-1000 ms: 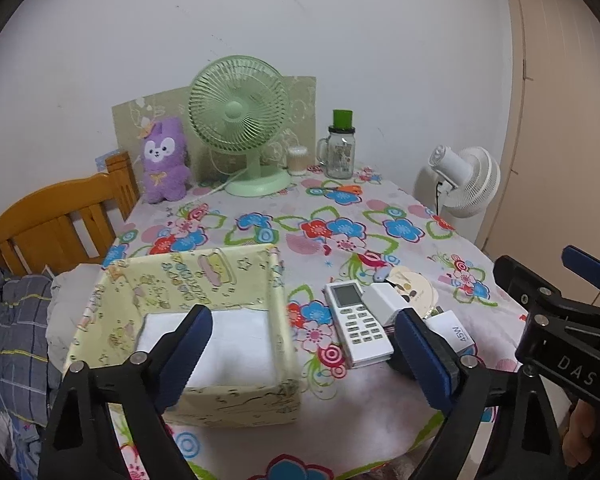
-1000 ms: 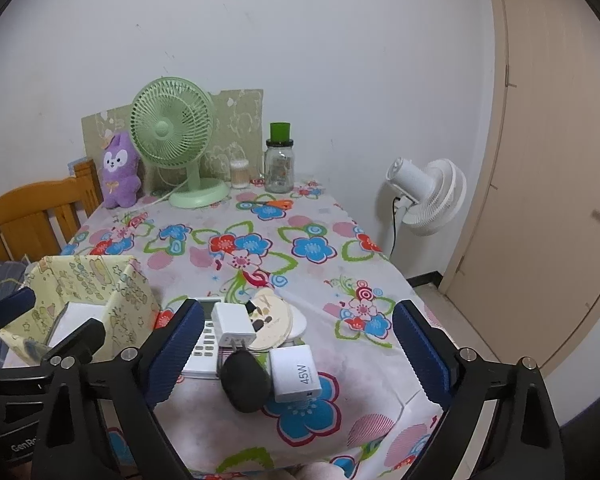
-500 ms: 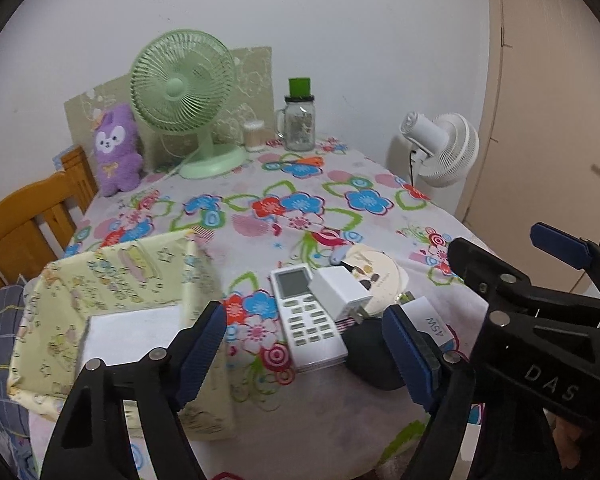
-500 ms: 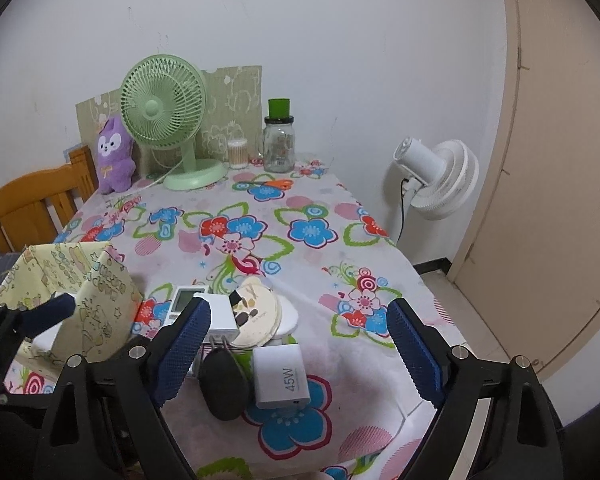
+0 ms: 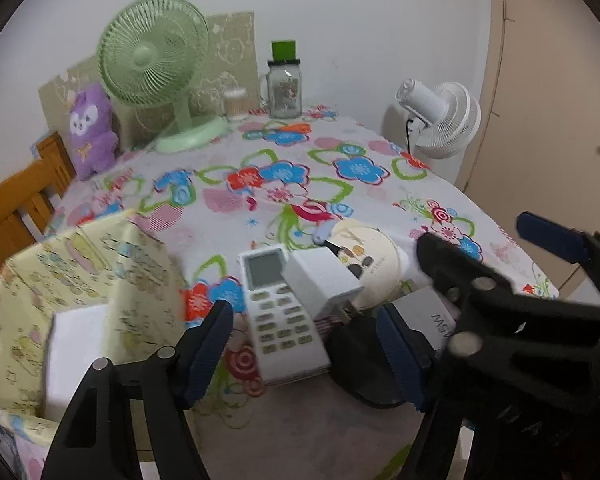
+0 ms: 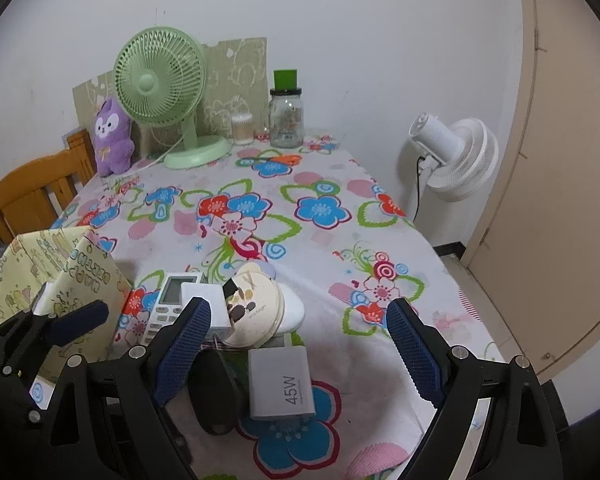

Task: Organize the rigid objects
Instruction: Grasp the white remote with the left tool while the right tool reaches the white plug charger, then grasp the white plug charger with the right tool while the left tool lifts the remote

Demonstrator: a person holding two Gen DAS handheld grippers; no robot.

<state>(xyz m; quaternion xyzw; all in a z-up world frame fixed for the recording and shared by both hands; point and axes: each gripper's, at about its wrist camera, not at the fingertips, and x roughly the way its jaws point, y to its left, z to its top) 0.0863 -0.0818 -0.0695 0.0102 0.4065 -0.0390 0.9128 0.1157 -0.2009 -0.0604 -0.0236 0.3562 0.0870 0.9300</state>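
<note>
A white remote [image 5: 280,312] lies on the flowered tablecloth [image 5: 300,184], with a white plug adapter [image 5: 320,280] resting across its top. My left gripper [image 5: 304,356] hovers low over the remote's near end. Its jaws are closing, the remote lies between them, and the pads stand clear of it. A black oval object [image 5: 356,360] lies beside the left gripper's right finger. My right gripper [image 6: 298,350] stands open above a grey 45W charger [image 6: 280,384] and the black oval object [image 6: 216,388]. A round cream disc [image 6: 252,308] lies just beyond.
A yellow patterned box [image 5: 80,280] with a white slab inside sits at the left near corner. A green fan [image 5: 156,64], purple plush [image 5: 92,132] and glass jar [image 5: 284,88] line the far edge. A wooden chair [image 6: 32,192] stands left, a white floor fan [image 6: 456,160] right.
Both grippers came down and closer to the cluster. The left one swung from over the yellow box to over the remote, and its jaws narrowed. The objects have not moved.
</note>
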